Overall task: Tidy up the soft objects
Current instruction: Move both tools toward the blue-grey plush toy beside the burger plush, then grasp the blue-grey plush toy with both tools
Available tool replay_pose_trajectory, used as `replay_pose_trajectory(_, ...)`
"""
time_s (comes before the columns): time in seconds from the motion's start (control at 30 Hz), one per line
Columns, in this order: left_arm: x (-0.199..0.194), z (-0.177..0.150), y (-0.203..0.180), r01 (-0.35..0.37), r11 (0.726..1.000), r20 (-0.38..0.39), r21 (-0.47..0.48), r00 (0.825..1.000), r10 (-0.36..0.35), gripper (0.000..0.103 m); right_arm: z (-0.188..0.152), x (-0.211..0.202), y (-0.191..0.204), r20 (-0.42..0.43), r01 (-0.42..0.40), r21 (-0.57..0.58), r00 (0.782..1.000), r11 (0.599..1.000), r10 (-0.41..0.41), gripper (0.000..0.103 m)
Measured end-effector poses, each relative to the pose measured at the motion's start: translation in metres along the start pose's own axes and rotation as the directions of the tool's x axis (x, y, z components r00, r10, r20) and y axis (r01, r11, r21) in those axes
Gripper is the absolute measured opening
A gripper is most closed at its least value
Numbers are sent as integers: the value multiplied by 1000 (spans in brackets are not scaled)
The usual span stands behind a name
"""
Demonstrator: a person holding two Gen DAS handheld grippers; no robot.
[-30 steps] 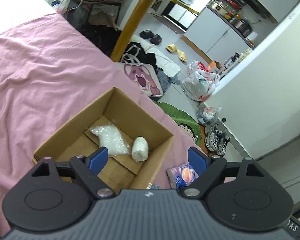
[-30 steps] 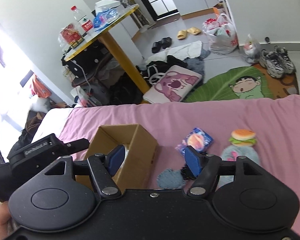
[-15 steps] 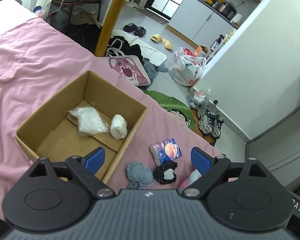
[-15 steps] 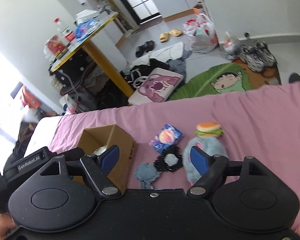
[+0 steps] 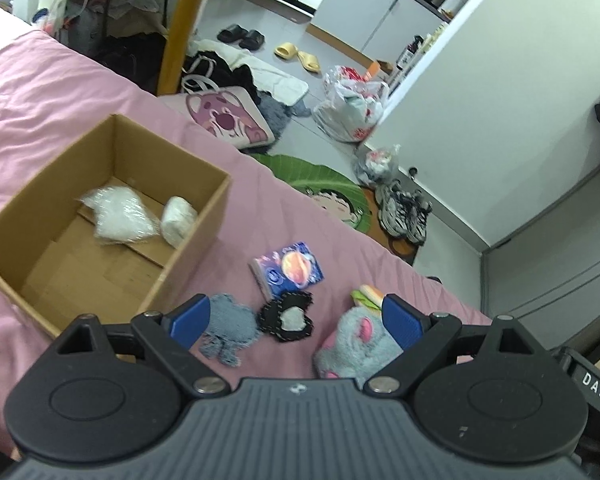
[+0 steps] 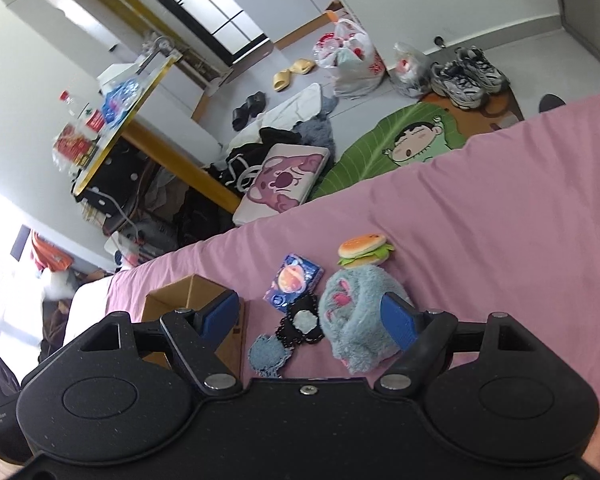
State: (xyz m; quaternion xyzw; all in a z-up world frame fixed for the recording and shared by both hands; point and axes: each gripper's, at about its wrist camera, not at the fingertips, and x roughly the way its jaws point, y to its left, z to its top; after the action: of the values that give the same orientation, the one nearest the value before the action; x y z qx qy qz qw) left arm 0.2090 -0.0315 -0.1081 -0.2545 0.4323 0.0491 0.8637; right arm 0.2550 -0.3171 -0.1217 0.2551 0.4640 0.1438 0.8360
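Grey floor [image 5: 228, 12], white wall [image 5: 480, 120], yellow-legged table [image 6: 148, 92].

a bed with a pink sheet [image 5: 40, 92] carries an open cardboard box [image 5: 204, 216], a blue tissue pack [image 5: 288, 270], a denim patch [image 5: 230, 322], a black patch [image 5: 290, 318], a grey-blue plush [image 5: 350, 340] and a burger toy [image 6: 364, 250].
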Motion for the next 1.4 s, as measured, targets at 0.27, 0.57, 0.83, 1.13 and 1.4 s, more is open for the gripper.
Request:
replay_pose_trajectory(0.27,24,-1,-20,6,997,-50,82,999,-2,92,2,7,-12,-8,6,37,1000,999,-6,77)
replay_pose_trajectory(0.57,60,2,-26,13,999,-94,38,995,-9,89,2,24,-33,-44,31,140,999,990,-25,64)
replay_pose_trajectory(0.83,90,-5,-28,58,998,-156,20,986,-55,69,2,45,-39,-89,40,176,996,984,-25,58)
replay_pose_trajectory(1.13,127,-16,-28,119,993,-223,-11,968,-119,46,2,66,-51,-134,75,213,990,974,-47,46)
replay_pose_trajectory(1.4,150,-18,-18,118,991,-277,-57,952,-129,33,2,83,-50,-166,91,201,984,975,-58,43)
